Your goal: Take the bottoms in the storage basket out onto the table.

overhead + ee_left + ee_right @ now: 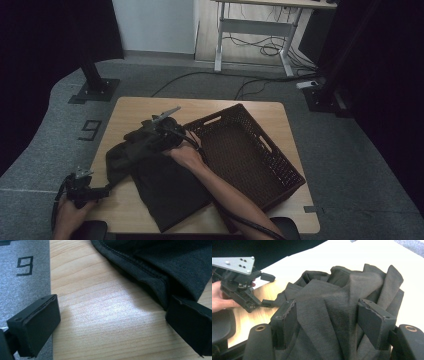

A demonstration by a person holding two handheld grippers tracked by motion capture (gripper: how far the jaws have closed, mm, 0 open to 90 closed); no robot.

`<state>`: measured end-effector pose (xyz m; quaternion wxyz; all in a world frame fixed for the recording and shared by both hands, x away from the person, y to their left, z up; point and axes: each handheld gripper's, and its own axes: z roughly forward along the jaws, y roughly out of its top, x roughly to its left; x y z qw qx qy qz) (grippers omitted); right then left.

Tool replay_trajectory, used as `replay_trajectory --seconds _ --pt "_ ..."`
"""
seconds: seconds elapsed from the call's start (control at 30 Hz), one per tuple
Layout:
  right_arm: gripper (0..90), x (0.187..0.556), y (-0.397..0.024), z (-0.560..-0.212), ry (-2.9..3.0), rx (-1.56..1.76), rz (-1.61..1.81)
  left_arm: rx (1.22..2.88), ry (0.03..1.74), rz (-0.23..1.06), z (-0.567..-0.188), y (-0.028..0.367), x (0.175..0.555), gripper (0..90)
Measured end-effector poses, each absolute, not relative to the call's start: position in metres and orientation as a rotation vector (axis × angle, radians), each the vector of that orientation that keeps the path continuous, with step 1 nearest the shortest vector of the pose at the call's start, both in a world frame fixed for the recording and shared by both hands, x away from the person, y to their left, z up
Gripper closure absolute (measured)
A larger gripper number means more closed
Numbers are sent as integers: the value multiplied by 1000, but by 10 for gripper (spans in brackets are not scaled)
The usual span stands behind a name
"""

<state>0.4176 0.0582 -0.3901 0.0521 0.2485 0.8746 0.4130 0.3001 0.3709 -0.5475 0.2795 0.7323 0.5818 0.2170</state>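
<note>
Dark cloth bunched on the surface — right claw in it

Right claw [327,315] half-wide, a cloth [165,185] fold between its jaws; left claw [112,322] wide at the cloth's corner, beside the basket [280,165] — gripping nothing.

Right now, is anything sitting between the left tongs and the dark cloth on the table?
Nothing visible. The left tongs stand open over bare table, and the dark cloth lies just ahead of them, its hemmed corner reaching down beside one pad. In the right gripper view, folds of the same cloth bunch between the right tongs.
</note>
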Motion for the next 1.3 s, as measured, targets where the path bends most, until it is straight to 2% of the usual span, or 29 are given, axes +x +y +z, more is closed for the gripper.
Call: replay_trajectory --seconds 0.47,1.1,1.3 --pt "307 412 27 -373 2609 803 1303 1961 1563 583 -547 370 300 0" --pt "288 402 -38 -385 2528 922 1237 1958 1569 585 -548 370 300 0" --pt "217 398 -53 -392 2540 984 1265 1957 1569 585 -547 369 300 0"
